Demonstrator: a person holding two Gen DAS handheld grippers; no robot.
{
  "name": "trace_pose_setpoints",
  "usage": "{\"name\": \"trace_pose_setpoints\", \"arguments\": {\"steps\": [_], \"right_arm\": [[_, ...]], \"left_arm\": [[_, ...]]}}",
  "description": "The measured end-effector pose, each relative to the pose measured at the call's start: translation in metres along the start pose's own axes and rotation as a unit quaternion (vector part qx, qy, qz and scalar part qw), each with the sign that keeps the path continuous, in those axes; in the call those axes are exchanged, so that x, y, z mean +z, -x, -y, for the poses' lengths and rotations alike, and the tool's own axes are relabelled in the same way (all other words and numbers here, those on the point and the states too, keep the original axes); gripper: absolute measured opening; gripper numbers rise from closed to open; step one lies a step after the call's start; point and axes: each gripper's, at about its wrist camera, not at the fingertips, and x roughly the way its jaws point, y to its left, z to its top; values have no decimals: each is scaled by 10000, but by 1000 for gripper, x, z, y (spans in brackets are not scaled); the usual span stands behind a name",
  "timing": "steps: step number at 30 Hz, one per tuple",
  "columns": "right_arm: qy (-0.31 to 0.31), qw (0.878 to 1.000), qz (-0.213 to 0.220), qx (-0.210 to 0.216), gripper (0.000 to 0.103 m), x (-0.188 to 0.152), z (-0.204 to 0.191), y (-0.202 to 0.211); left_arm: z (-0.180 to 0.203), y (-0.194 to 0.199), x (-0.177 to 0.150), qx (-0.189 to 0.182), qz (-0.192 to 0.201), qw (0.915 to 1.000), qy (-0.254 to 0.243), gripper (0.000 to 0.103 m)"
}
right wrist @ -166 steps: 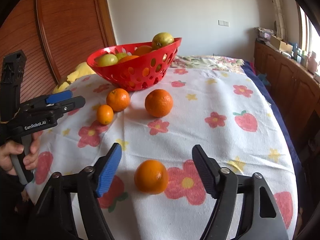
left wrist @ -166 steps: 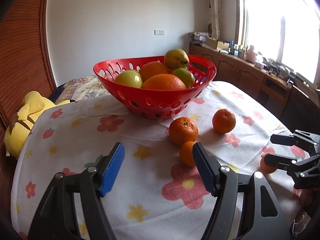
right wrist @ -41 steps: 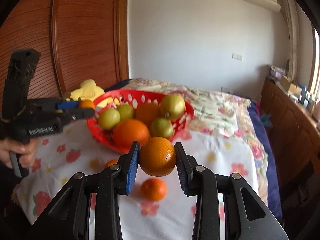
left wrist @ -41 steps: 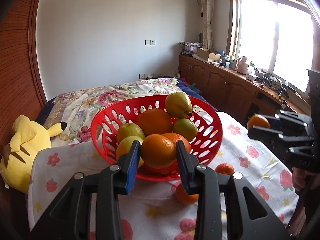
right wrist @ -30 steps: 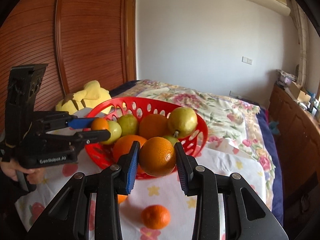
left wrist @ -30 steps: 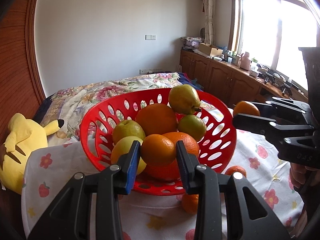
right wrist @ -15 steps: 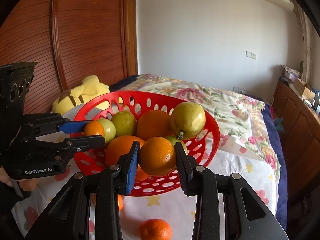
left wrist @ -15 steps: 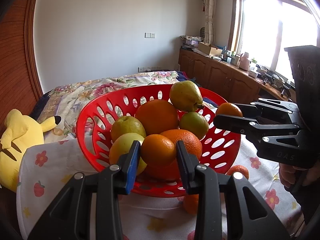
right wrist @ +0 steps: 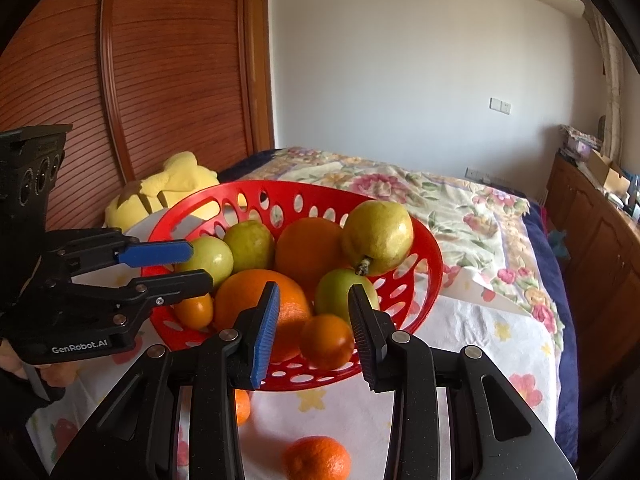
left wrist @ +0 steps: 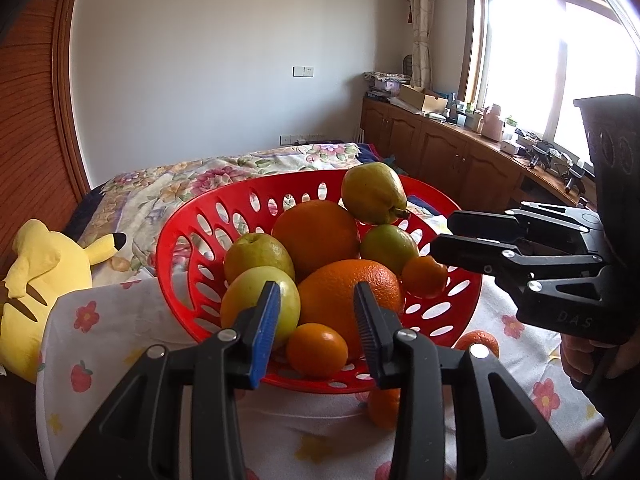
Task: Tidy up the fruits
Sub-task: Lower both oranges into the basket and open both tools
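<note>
Both hand-held grippers, left [left wrist: 316, 320] and right [right wrist: 312, 320], stand released over the red basket [left wrist: 180, 236], each small orange [left wrist: 317, 349] [right wrist: 327, 341] apparently resting inside, so the next move is likely fetching the oranges [right wrist: 317, 457] left on the surface [right wrist: 460, 344].

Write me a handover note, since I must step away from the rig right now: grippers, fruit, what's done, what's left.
Left gripper: jaws open, empty; a small orange lies in the red basket just beneath them.
Right gripper: jaws open, empty; a second small orange lies in the basket beneath.
Done: both of those are in the basket with the other fruit.
Left: two on the tablecloth, the near orange and the half-hidden orange by the basket's edge.
</note>
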Motion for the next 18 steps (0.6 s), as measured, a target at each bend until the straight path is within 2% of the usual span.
{"name": "trace_pose_setpoints", "arguments": {"steps": [18], "right_arm": [[-307, 9992, 153, -218, 40, -22, 2, 40]], "left_arm": [[9, 36, -7, 65, 211, 9998, 25, 43]]}}
